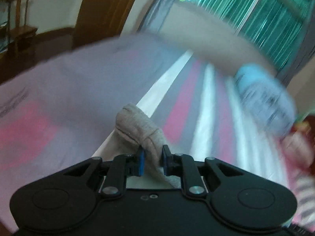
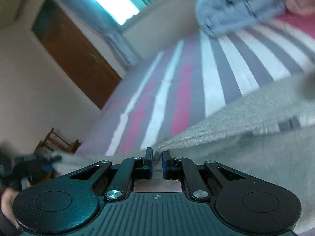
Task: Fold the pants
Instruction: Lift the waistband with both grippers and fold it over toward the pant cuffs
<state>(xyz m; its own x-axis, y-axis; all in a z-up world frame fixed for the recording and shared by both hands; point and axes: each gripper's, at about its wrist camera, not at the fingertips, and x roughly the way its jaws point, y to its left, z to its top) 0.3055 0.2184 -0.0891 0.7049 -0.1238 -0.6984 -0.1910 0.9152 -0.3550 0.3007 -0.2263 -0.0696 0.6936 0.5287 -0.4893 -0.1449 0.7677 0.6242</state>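
Note:
The pants are grey-beige sweatpants. In the left wrist view my left gripper (image 1: 153,155) is shut on a bunched ribbed cuff of the pants (image 1: 137,125), lifted above the bed. In the right wrist view my right gripper (image 2: 157,158) is shut on a thin edge of the pants (image 2: 246,137), whose fabric spreads to the right over the bed. The left gripper (image 2: 33,167) shows blurred at the far left of the right wrist view, with pants fabric in it.
The bed sheet (image 1: 183,98) has white, grey and pink stripes (image 2: 183,82). A folded blue garment lies at the bed's far side (image 1: 263,102) (image 2: 236,7). A wooden door (image 2: 74,49), a wooden chair (image 1: 21,27) and green curtains (image 1: 265,9) stand beyond the bed.

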